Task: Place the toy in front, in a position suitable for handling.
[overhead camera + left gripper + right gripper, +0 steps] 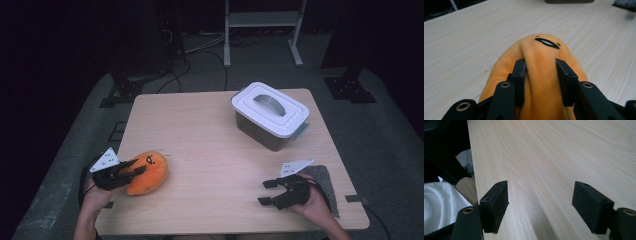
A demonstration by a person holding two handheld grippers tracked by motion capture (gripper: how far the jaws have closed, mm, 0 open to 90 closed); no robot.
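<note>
Lying plush toy (148,172), face away

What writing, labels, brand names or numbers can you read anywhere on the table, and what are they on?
None: no readable text in these views.
Orange plush toy: a stitched face, no letters.
White-lidded grey plastic box: no label visible.
Grey plates on the left gripper and right gripper: dark dots, not characters.

— What sits between the jaws?
— An orange plush toy (544,75), its stitched face pointing away. The left gripper (540,75) pinches a raised fold of it.
— And underneath?
— A pale wooden table (474,40).
</note>
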